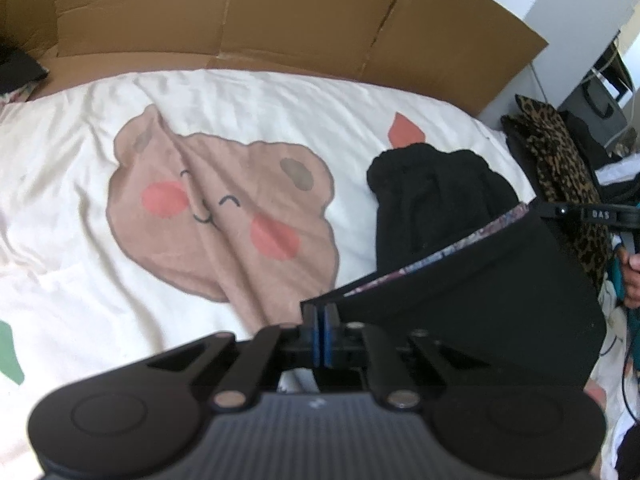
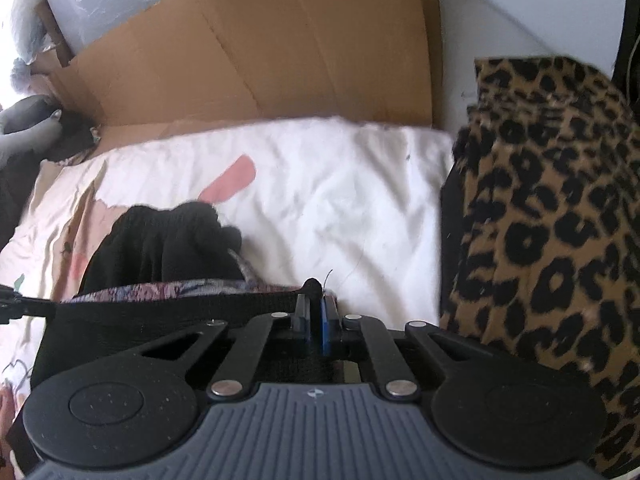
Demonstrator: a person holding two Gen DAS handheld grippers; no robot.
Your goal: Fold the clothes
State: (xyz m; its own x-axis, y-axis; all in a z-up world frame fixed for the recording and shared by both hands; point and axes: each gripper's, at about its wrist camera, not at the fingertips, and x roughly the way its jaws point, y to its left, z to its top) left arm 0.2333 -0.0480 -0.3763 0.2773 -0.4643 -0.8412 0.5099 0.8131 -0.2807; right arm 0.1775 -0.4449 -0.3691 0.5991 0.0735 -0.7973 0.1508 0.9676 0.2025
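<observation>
1. Both claws are clenched on one black garment [image 1: 480,280]: the left gripper [image 1: 320,314] pinches its left corner, the right gripper [image 2: 316,300] its right corner, stretching the floral-lined edge taut between them.
2. Underneath lies a rumpled white bedsheet [image 1: 80,280] printed with a smiling tan blob; the garment's soft, bunched far end rests on it.
3. Flat brown cardboard [image 1: 240,12] stands behind the bed.
4. Leopard-print fabric [image 2: 552,220] is heaped at the right.
5. Each gripper tilts downward.

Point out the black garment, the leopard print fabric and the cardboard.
black garment [image 1: 432,200], left wrist view, bunched upper part
leopard print fabric [image 2: 560,216], right wrist view, middle of cloth
cardboard [image 2: 260,60], right wrist view, flat panel
</observation>
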